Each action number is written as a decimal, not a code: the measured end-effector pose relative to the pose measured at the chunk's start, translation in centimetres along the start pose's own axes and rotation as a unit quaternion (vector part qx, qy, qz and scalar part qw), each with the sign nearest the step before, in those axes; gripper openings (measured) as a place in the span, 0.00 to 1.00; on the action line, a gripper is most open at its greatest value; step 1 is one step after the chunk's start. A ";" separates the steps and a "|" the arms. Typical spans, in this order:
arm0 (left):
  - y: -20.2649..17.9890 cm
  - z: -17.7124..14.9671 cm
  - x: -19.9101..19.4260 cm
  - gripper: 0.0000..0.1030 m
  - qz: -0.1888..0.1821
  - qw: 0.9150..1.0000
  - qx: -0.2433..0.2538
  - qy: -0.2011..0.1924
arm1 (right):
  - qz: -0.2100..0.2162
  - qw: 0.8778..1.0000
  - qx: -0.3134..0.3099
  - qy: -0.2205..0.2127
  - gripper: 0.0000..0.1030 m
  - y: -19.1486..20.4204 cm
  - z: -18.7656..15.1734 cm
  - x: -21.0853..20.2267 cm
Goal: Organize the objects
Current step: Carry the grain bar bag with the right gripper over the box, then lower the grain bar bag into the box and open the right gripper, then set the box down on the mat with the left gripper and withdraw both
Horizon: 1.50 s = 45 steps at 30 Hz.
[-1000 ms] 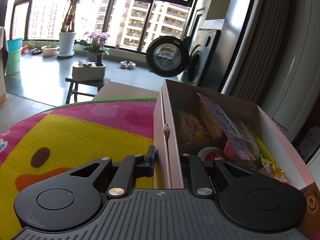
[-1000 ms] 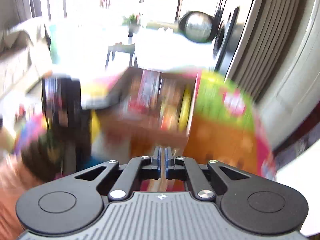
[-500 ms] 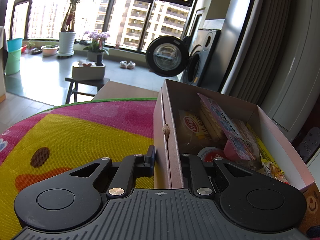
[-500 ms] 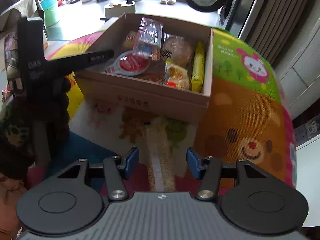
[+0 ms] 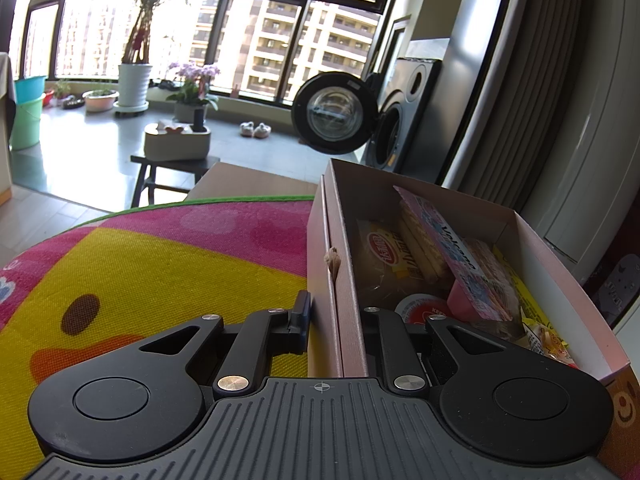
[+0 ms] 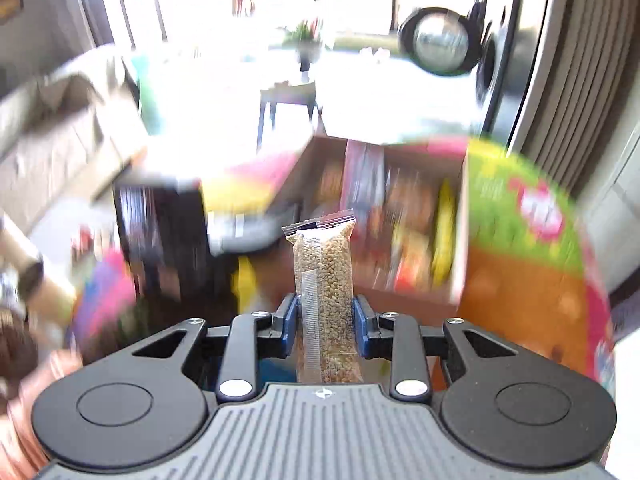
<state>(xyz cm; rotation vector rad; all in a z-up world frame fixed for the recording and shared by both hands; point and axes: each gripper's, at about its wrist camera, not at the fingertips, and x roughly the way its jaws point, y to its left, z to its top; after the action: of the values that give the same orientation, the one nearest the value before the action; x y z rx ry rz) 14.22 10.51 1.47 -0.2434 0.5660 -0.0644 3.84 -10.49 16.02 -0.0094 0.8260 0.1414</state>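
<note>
A cardboard box (image 5: 348, 280) holding several snack packets stands on a colourful cartoon mat (image 5: 160, 264). My left gripper (image 5: 336, 320) is shut on the box's left wall, one finger outside and one inside. Inside the box lie a pink wafer pack (image 5: 452, 248), a bread packet (image 5: 384, 256) and a red-lidded cup (image 5: 420, 308). In the blurred right wrist view my right gripper (image 6: 325, 322) is shut on a clear packet of brown grain bar (image 6: 325, 276), held upright in front of the box (image 6: 400, 216). The left gripper's black body (image 6: 160, 232) shows at the left.
The mat (image 6: 520, 280) covers a round table whose green edge runs past the box. Beyond are a washing machine with an open door (image 5: 332, 116), a small stool with a tissue box (image 5: 176, 144), potted plants by the window, and a sofa (image 6: 52, 132) at the left.
My right gripper, open over the mat half a second ago, is now shut on the grain bar packet and moving fast. The left gripper has held the box wall throughout.
</note>
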 end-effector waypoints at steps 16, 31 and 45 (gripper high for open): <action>0.0 -0.1 0.1 0.16 0.000 1.000 -0.001 0.001 | -0.025 0.984 0.177 0.009 0.28 -5.0 4.8 10.8; 0.0 -0.1 0.1 0.16 -0.001 1.000 -0.001 0.001 | -0.155 0.983 -0.078 -0.053 0.67 -3.6 -2.4 5.1; -0.1 -0.1 0.2 0.16 0.001 1.000 0.000 0.003 | -0.092 0.994 -0.050 -0.040 0.65 -5.0 -7.4 7.5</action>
<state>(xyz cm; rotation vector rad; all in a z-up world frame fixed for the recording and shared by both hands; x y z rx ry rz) 14.29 10.37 1.31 -0.2422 0.5722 -0.0639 4.04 -15.00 5.27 -0.1728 0.7340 0.0079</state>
